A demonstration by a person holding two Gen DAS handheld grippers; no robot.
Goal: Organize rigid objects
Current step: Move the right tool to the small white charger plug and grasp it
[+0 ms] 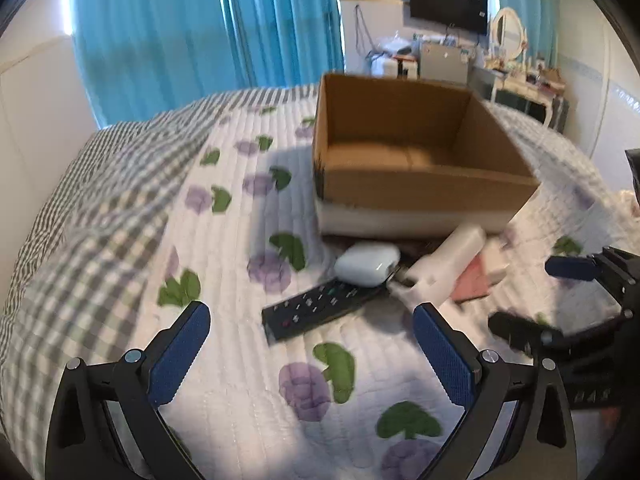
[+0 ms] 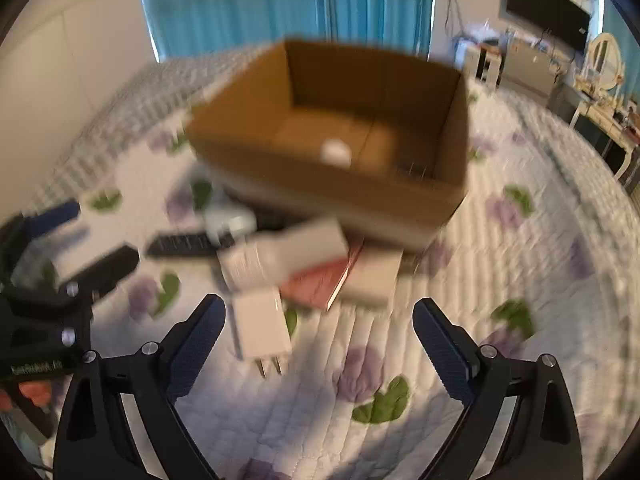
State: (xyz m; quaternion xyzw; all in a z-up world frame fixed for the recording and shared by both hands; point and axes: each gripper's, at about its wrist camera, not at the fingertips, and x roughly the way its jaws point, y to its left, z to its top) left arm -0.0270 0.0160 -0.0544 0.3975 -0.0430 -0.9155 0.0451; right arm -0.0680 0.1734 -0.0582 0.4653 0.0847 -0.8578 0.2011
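An open cardboard box [image 1: 424, 184] stands on the bed; in the right wrist view [image 2: 320, 184] a small white object [image 2: 336, 152] lies inside it. In front of the box lie a black remote [image 1: 316, 308], a white earbud case [image 1: 366, 262], a white bottle [image 1: 444, 264], a pink book [image 2: 320, 282] and a white charger plug [image 2: 262, 328]. My left gripper [image 1: 312, 350] is open and empty, just short of the remote. My right gripper [image 2: 320, 342] is open and empty, with the plug by its left finger.
The bed has a white quilt with purple flowers [image 1: 240, 400] and a grey checked blanket [image 1: 80, 240] at the left. Blue curtains [image 1: 200, 32], a wall TV [image 1: 448, 4] and a cluttered dresser [image 1: 520, 76] stand beyond the bed.
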